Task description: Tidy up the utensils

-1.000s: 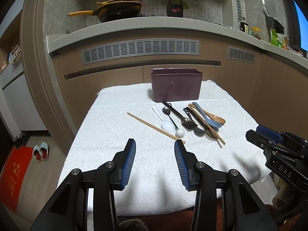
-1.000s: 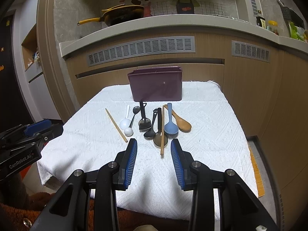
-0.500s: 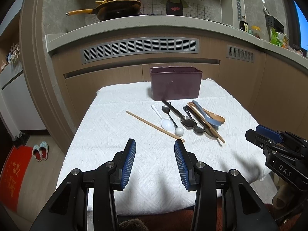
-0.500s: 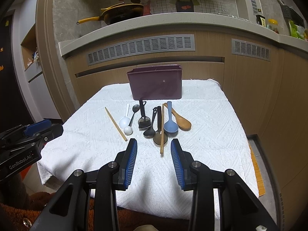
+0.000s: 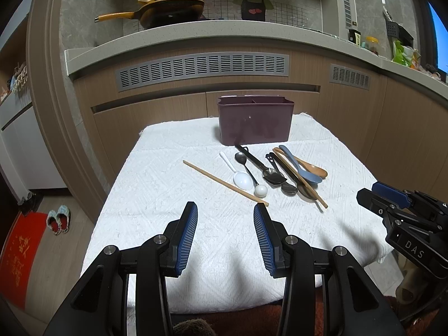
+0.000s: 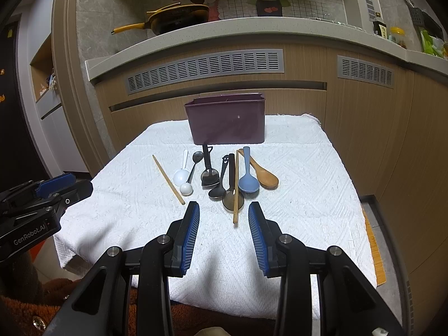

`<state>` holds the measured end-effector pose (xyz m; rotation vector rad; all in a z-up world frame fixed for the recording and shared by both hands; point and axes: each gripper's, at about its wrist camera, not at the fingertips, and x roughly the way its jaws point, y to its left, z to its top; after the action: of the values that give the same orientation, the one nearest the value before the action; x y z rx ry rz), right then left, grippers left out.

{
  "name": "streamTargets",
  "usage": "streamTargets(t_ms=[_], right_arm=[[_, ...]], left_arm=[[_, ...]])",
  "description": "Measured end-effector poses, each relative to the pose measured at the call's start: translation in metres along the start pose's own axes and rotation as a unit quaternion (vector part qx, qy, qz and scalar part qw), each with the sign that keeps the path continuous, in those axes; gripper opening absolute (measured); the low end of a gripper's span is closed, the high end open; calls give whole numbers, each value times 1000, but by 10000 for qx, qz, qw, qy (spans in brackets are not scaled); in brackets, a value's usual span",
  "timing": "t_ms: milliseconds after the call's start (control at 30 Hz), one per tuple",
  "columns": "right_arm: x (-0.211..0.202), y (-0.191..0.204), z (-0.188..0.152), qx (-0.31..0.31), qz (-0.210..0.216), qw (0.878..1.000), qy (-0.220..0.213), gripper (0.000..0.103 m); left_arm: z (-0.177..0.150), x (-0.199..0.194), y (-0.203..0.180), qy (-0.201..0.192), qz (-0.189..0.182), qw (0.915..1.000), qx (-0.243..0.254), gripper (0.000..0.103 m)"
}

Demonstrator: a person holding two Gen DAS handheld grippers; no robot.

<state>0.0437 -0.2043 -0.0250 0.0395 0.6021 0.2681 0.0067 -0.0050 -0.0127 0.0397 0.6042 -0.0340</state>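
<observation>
We hold the left hand-held gripper (image 5: pixel 225 219) and right hand-held gripper (image 6: pixel 224 217) released, empty, above the white-towelled worktop (image 6: pixel 294 210). Before one dark purple plastic caddy (image 6: pixel 226 121) lie two wooden chopsticks (image 6: pixel 236 187), one blue spoon (image 6: pixel 247 180), one brown wooden spoon (image 6: pixel 264 177), two white spoons (image 6: pixel 181 175).

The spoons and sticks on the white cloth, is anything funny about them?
A bit. The two chopsticks are split up: one lies alone at the left, the other lies on top of the dark spoons. The purple holder looks empty from here.
</observation>
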Motion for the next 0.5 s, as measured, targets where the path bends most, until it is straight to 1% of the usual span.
streamTargets(t_ms=[500], right_arm=[[0,-2,2,-9,-22,10000,-25,35]], left_arm=[[2,0,0,-10,-7,10000,-7,43]])
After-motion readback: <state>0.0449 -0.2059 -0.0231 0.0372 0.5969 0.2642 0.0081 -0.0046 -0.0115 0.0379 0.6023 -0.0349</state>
